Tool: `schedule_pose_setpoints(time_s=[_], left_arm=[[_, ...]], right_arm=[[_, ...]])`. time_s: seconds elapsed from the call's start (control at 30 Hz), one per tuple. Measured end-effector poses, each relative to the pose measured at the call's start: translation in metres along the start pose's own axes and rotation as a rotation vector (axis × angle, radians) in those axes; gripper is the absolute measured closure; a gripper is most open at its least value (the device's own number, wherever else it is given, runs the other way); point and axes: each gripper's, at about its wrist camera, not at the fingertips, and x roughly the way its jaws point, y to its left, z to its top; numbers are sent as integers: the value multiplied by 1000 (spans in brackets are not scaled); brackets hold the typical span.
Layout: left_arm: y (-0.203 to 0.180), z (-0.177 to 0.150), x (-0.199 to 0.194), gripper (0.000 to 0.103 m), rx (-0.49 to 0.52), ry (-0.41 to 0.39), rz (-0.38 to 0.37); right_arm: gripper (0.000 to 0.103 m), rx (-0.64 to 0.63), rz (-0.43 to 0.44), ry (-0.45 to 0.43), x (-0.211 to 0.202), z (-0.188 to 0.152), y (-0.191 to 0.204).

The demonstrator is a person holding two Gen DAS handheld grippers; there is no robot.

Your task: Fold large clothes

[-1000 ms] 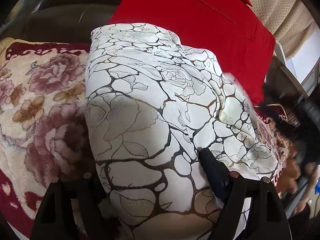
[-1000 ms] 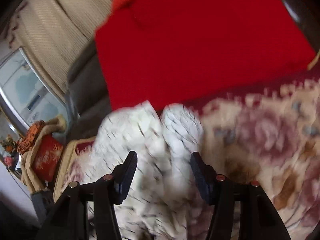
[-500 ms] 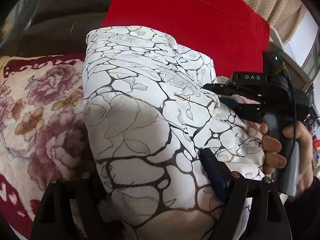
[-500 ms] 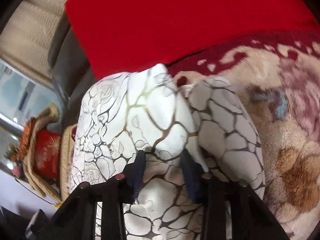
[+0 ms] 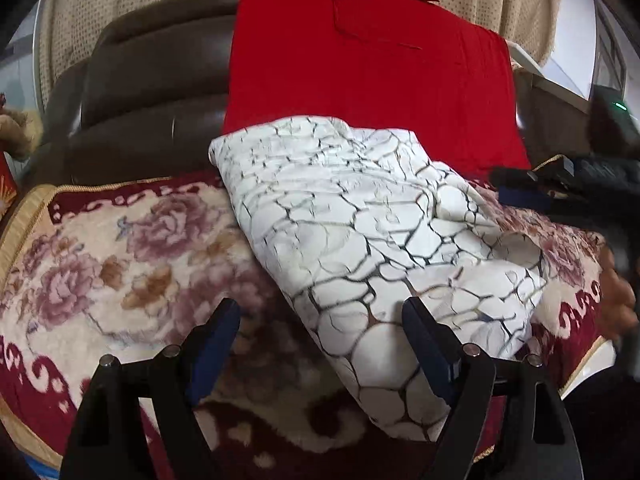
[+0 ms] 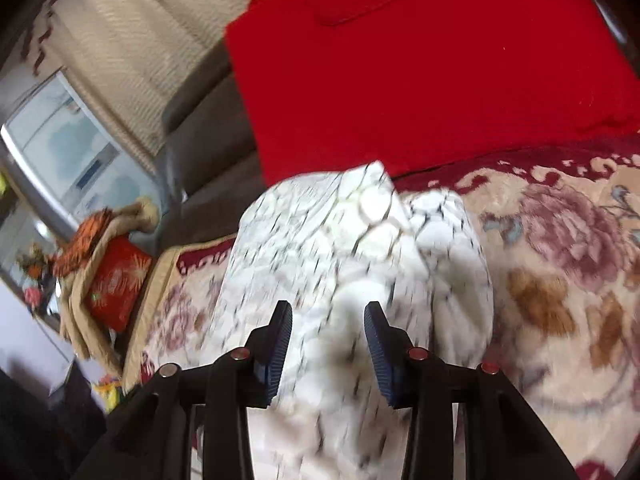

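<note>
between the opening right tool (image 6: 326,328) lies white garment (image 6: 352,272).

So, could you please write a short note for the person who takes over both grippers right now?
Left gripper: open, holding nothing; the edge of the folded garment lies between its fingers, but the pads do not press on it.
Right gripper: jaws opening, garment cloth between them, no clear pinch; the picture is blurred.
The white patterned garment lies as a folded bundle on the flowered blanket, in front of the red cushion.
Done: main folds.
Left: probably tidy and smooth the bundle, then let go.
</note>
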Motion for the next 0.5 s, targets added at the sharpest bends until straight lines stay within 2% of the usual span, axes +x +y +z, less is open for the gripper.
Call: schedule_pose_setpoints(time_s=[0.07,0.17,0.23,0.3,0.37,0.5], left_arm=[[-3,-4,2,19,18,26,18],[-4,-9,15,19,26,73,23],[-8,-14,22,19,44,95,44],[-13,-18,24,19,75,84,82],[-15,-21,26,19,87,91,97],[2,-21,25,19,-16,103,44]], right_arm=[[62,-34,-13,27,-2,-20,11],[61,-76,-114,137,18,-52,11],[64,-121,-170,180,32,-66,8],[64,-203,-210,177,37,-73,14],[64,-227,-225,172,36,-77,17],[64,-254,-234,156,33,-81,19]])
